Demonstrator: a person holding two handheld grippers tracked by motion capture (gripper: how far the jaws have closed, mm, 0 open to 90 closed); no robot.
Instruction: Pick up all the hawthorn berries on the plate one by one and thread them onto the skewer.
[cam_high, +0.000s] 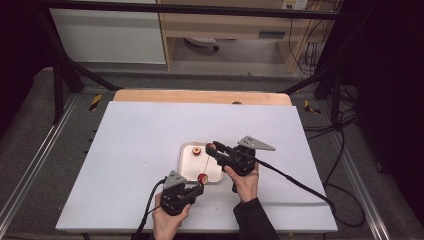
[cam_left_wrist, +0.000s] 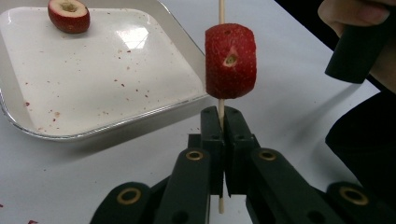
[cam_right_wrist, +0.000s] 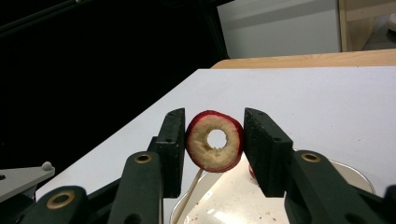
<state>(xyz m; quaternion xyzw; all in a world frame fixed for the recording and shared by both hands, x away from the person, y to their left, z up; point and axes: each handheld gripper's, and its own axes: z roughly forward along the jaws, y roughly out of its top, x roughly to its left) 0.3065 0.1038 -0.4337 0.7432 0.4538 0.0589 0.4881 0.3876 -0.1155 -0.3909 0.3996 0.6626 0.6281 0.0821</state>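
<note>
Resting in the white tray (cam_left_wrist: 28, 116), one cored red fruit (cam_left_wrist: 68, 15)

A white table (cam_high: 125, 150) carries one thing directly — a shallow white tray (cam_high: 186, 167), near its front edge

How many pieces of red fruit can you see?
3: one on the skewer above the left gripper, one cored piece between the right gripper's fingers, one on the tray.
</note>
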